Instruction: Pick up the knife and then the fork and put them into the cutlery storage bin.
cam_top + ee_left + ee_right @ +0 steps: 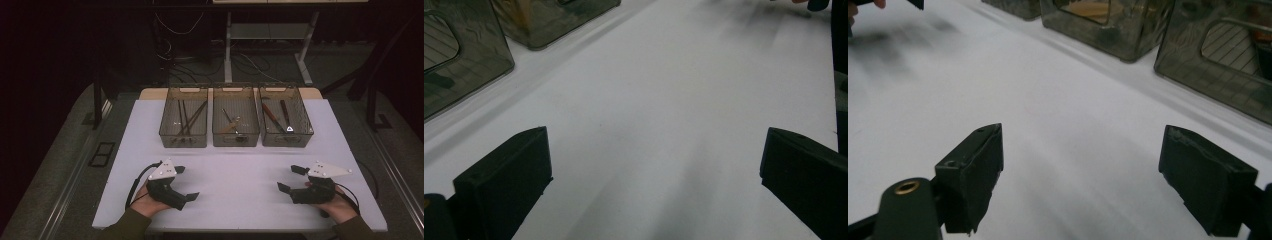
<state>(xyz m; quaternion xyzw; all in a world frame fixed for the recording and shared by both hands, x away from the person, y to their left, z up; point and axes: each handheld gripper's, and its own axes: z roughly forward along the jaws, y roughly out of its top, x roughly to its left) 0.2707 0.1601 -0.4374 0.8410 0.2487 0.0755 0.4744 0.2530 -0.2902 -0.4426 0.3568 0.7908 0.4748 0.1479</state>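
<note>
On the white table [240,165], well short of the three bins, the left gripper [183,182] and right gripper [291,178] rest low in the person's hands, jaws spread wide and empty, facing inward. Beyond them, the middle bin [236,120] holds what may be utensils.

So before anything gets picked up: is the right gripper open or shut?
Open. The right gripper has its two black jaws standing wide apart, with bare white table between them and nothing held.
</note>
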